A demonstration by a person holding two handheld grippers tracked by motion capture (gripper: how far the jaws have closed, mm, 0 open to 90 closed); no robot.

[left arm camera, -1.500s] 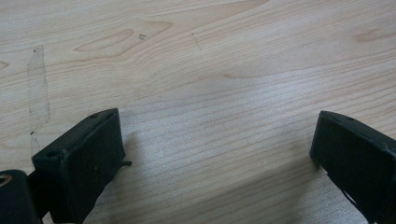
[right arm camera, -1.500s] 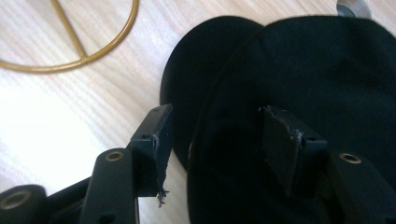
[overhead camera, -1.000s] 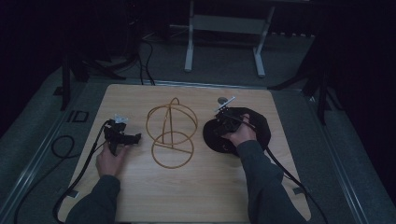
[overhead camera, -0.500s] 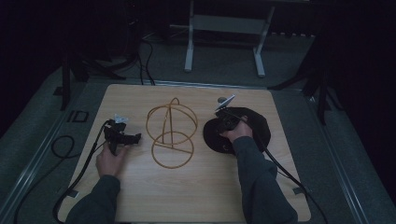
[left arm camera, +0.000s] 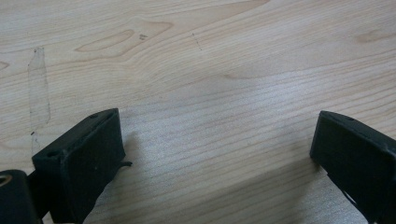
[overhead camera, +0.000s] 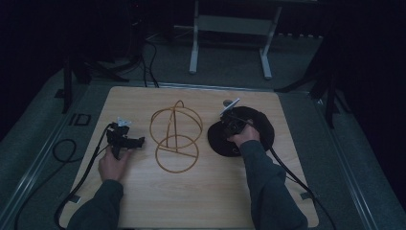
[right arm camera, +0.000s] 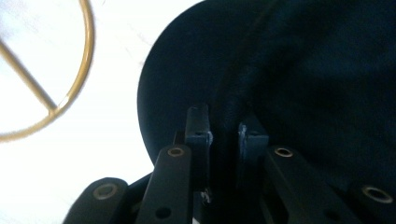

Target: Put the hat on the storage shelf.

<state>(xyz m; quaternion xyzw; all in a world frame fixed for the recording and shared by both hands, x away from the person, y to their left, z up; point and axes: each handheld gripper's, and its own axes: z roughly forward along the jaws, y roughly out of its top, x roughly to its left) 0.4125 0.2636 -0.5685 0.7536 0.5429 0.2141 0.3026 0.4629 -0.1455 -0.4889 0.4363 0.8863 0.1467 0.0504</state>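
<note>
Little has shifted: right gripper (overhead camera: 233,122) stays at three o'clock, jaws pinching the black hat (right arm camera: 280,70). Left gripper (overhead camera: 123,138), nine o'clock, jaws spread over bare worktop (left arm camera: 233,70); wire stand (overhead camera: 175,136) untouched, so probably early.

We find the left gripper (overhead camera: 125,139) at left of centre in the high view, jaws spread wide, left hand (overhead camera: 113,164) behind it. The right gripper (overhead camera: 233,125) sits right of centre, jaws nearly closed on dark material, right hand (overhead camera: 245,136) gripping it.

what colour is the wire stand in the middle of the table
Gold wire stand; the high view shows it best.
</note>
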